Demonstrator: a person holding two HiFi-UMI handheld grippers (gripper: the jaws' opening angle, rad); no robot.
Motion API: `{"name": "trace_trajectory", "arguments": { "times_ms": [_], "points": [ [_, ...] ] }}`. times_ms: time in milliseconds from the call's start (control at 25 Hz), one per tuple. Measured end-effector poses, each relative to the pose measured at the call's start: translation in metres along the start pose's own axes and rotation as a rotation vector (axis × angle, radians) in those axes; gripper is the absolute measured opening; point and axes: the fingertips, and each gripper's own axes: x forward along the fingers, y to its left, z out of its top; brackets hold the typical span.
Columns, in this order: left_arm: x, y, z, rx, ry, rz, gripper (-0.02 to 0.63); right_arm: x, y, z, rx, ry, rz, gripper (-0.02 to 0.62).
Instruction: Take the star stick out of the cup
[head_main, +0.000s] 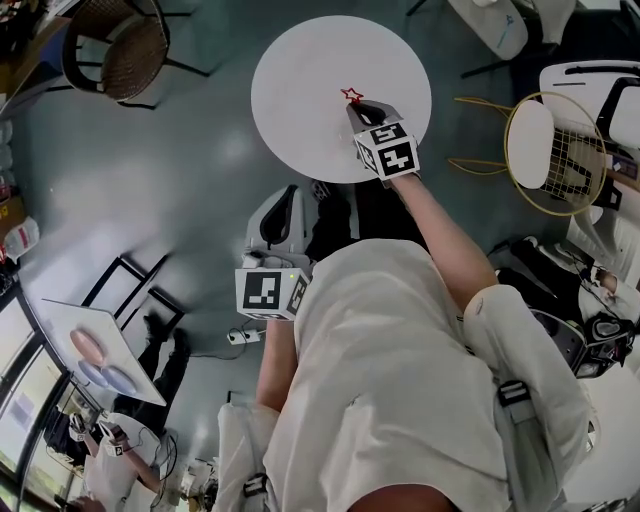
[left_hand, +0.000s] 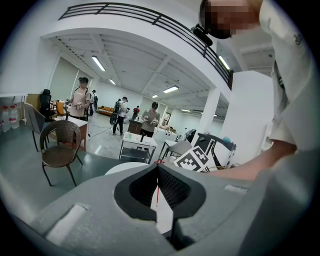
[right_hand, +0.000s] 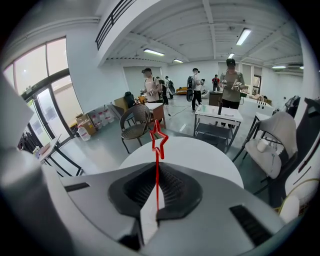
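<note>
- Left gripper view: the left gripper (left_hand: 158, 165) has its jaws drawn together on nothing. In the head view it hangs close to the body, at about seven o'clock from the round table (head_main: 300, 90).
- The right gripper (right_hand: 156, 166) reaches in from the table's five o'clock edge. Its jaws pinch the star stick (right_hand: 158, 150) low on the shaft, star up, over the table's middle.
- Handling, as a judgement: very light, thin, probably stiff and slippery. It may pivot or snap, so grip the shaft low and gently, never the star.
- Count: one star stick, one table, two grippers. No cup shows in any view.
</note>
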Motion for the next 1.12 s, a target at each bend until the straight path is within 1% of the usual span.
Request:
{"name": "trace_trajectory", "arguments": {
  "times_ms": [240, 400, 600, 800, 920, 1000, 1120],
  "points": [
    [-0.001, -0.005, 0.003, 0.018, -0.008, -0.017, 0.009, -0.019, -0.001, 0.014, 0.028, -0.049, 0.022, 0.021],
    [-0.005, -0.007, 0.005, 0.034, -0.016, -0.032, 0.011, -0.038, 0.003, 0.029, 0.035, -0.092, 0.041, 0.021],
    [-0.01, -0.013, 0.009, 0.058, -0.029, -0.062, 0.011, -0.067, 0.006, 0.048, 0.056, -0.159, 0.044, 0.021],
    [-0.014, -0.024, 0.012, 0.079, -0.04, -0.096, 0.009, -0.106, 0.009, 0.067, 0.065, -0.221, 0.052, 0.021],
    [-0.017, -0.03, 0.013, 0.091, -0.047, -0.113, 0.009, -0.137, 0.009, 0.079, 0.068, -0.279, 0.051, 0.021],
    [-0.02, -0.031, 0.012, 0.097, -0.052, -0.118, 0.009, -0.158, 0.012, 0.087, 0.078, -0.324, 0.056, 0.021],
    [-0.025, -0.029, 0.011, 0.101, -0.054, -0.129, 0.009, -0.183, 0.022, 0.093, 0.09, -0.362, 0.076, 0.021]
  ]
}}
